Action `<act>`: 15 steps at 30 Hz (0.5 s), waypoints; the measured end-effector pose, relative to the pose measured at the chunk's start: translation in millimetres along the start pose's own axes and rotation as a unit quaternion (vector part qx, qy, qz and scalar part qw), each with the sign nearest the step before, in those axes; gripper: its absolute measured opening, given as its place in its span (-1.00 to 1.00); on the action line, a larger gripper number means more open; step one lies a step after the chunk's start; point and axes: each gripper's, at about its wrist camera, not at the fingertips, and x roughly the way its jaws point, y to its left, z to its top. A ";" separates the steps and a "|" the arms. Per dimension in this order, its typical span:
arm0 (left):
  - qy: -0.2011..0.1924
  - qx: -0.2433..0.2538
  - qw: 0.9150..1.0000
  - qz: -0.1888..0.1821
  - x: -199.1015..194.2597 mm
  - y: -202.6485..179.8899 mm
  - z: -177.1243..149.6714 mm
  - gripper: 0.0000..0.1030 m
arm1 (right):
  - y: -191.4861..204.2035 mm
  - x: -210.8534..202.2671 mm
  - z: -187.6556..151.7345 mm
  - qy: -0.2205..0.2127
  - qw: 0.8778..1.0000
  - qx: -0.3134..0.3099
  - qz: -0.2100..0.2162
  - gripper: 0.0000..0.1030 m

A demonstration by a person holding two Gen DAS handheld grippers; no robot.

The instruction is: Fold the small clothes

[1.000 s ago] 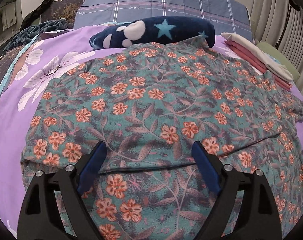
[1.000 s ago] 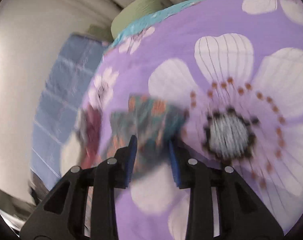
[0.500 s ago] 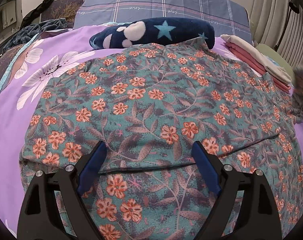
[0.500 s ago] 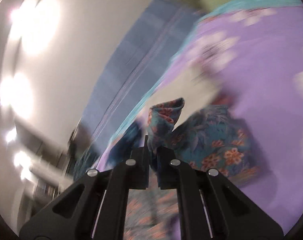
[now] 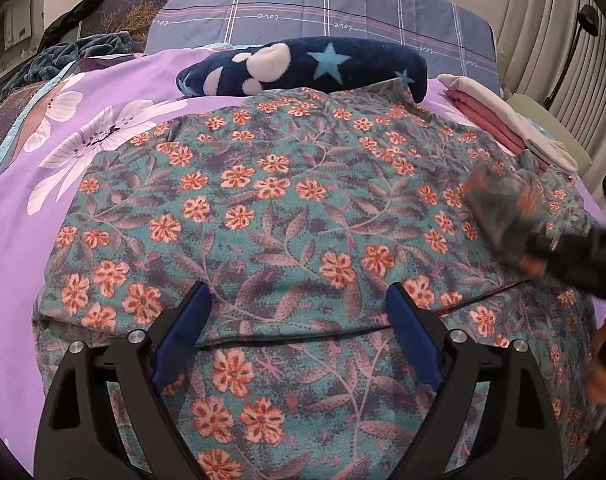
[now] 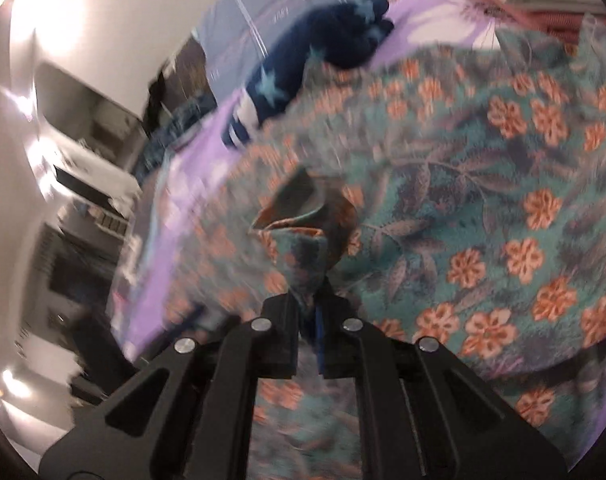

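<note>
A teal garment with orange flowers [image 5: 287, 208] lies spread on the purple bed. My left gripper [image 5: 297, 336] is open and hovers just over the garment's near part, holding nothing. My right gripper [image 6: 309, 312] is shut on a bunched piece of the same garment [image 6: 299, 236], a side flap or sleeve, and holds it lifted over the spread cloth. In the left wrist view the right gripper [image 5: 543, 244] shows blurred at the right with the lifted cloth [image 5: 499, 200].
A navy star-print fleece [image 5: 303, 66] lies beyond the garment, with a blue plaid pillow [image 5: 323, 8] behind. A folded stack of pink and white clothes [image 5: 507, 120] sits at the back right. Purple flowered sheet [image 5: 43, 184] shows at the left.
My right gripper closed on the garment's side piece, lifted it off the sheet and carried it inward over the garment. The left gripper stayed still and open.
</note>
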 end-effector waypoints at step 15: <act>0.026 -0.050 0.966 -0.252 -7.6 -34.0 32.1 0.68 | 4.6 -6.8 -51.7 -0.007 0.997 -0.078 -0.010 -0.35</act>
